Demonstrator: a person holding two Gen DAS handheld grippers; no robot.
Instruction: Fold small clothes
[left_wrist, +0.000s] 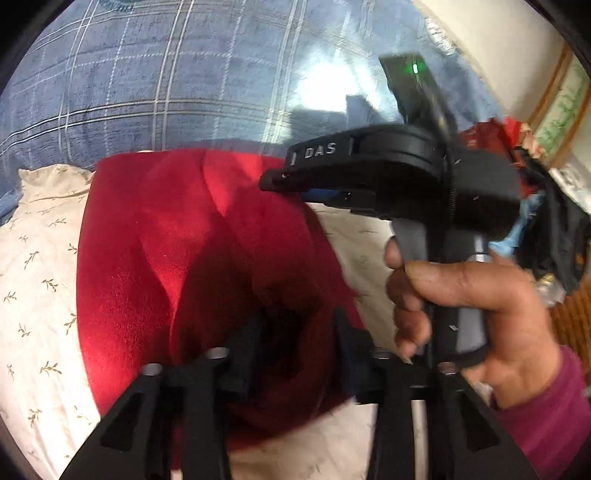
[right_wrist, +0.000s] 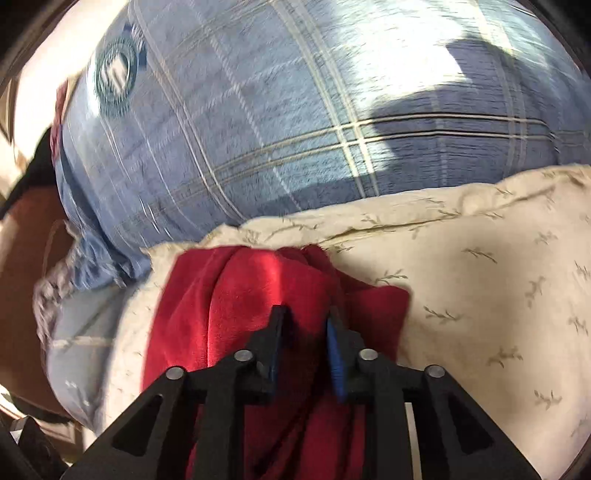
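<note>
A small red fleece garment (left_wrist: 192, 258) lies partly folded on a cream leaf-print cloth (left_wrist: 40, 280). My left gripper (left_wrist: 295, 325) is over its near part, fingers spread with red cloth between them; whether it grips is unclear. In the left wrist view my right gripper (left_wrist: 284, 184) reaches in from the right, held by a hand (left_wrist: 472, 314), its tips at the garment's far right edge. In the right wrist view my right gripper (right_wrist: 304, 317) has its fingers (right_wrist: 277, 332) narrowly apart with a raised fold of the red garment (right_wrist: 240, 295) between them.
A blue plaid blanket (left_wrist: 166, 85) lies beyond the cream cloth (right_wrist: 480, 280) and also fills the top of the right wrist view (right_wrist: 277, 110). Cluttered red and blue items (left_wrist: 517, 155) sit at the right. A brown wooden surface (right_wrist: 22, 258) lies left.
</note>
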